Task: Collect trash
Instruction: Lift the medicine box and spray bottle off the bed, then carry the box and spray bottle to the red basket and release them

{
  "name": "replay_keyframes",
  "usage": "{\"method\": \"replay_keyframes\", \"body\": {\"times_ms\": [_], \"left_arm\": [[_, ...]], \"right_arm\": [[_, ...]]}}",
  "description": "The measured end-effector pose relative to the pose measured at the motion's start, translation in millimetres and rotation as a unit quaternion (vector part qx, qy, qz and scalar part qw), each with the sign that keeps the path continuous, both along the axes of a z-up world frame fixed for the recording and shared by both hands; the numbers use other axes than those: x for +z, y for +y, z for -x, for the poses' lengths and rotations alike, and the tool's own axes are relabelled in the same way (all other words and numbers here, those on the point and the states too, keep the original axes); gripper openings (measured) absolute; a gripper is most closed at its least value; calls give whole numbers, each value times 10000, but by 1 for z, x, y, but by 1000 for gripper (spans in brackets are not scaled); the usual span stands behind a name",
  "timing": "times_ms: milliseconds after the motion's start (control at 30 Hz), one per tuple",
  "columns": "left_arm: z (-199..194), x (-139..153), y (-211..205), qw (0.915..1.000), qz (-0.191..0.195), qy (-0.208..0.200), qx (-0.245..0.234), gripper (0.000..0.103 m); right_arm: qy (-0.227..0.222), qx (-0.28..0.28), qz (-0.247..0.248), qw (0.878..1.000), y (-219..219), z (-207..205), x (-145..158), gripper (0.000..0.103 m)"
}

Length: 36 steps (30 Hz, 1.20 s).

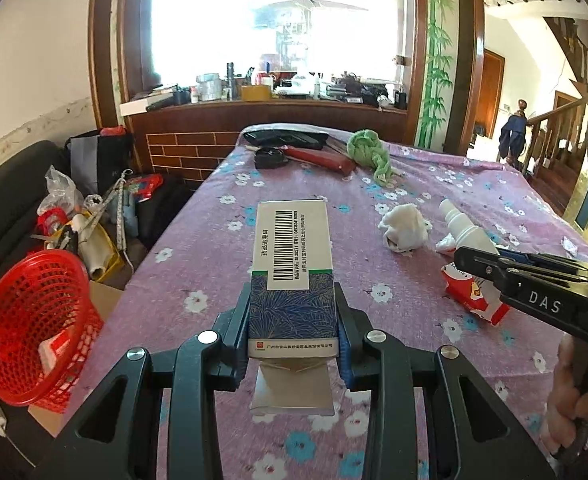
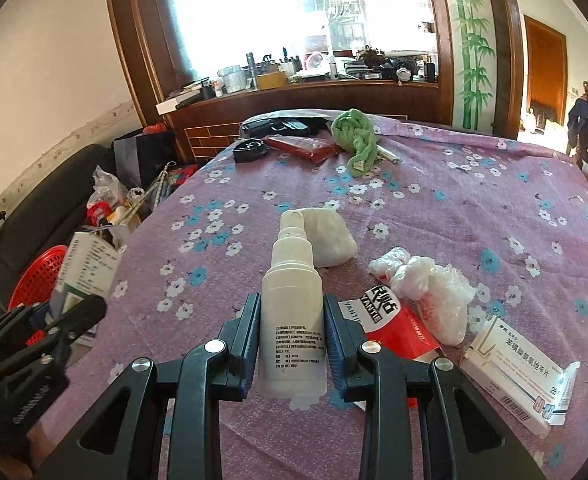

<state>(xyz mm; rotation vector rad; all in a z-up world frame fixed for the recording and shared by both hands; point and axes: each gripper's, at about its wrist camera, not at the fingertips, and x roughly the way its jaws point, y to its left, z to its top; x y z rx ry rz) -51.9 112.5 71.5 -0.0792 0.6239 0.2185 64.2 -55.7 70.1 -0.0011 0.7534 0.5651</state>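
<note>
My left gripper (image 1: 293,312) is shut on a blue and white medicine box (image 1: 292,256), held above the purple flowered table (image 1: 198,240). My right gripper (image 2: 292,312) is shut on a white spray bottle (image 2: 292,320), held over the table. The right gripper (image 1: 489,260) also shows in the left wrist view with the bottle (image 1: 461,224). The left gripper with its box (image 2: 88,264) shows at the left of the right wrist view. A red mesh basket (image 1: 34,328) stands left of the table with a small pack inside. It also shows in the right wrist view (image 2: 38,280).
On the table lie a crumpled white tissue (image 2: 329,236), crumpled white plastic (image 2: 433,288), a red wrapper (image 2: 397,328), a white pill box (image 2: 513,380), a green cloth (image 2: 353,140), a red pouch (image 2: 301,146) and dark items at the far end. Clutter and a black sofa (image 1: 10,184) stand to the left.
</note>
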Motion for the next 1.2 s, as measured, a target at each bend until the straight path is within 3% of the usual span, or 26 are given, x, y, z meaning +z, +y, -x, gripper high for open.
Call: {"method": "replay_keyframes", "body": {"times_ms": [133, 467, 800, 1200], "left_arm": [[19, 7, 7, 9999, 48, -61, 78, 33], [55, 13, 35, 9993, 108, -160, 315, 33], [90, 12, 89, 9961, 298, -273, 785, 33], [113, 7, 148, 9903, 479, -327, 1260, 33]], "right_arm": [[221, 133, -155, 9995, 3, 7, -1, 33], [280, 582, -310, 9974, 32, 56, 8, 33], [173, 1171, -67, 9929, 97, 93, 23, 33], [200, 1718, 240, 9846, 171, 111, 24, 33]]}}
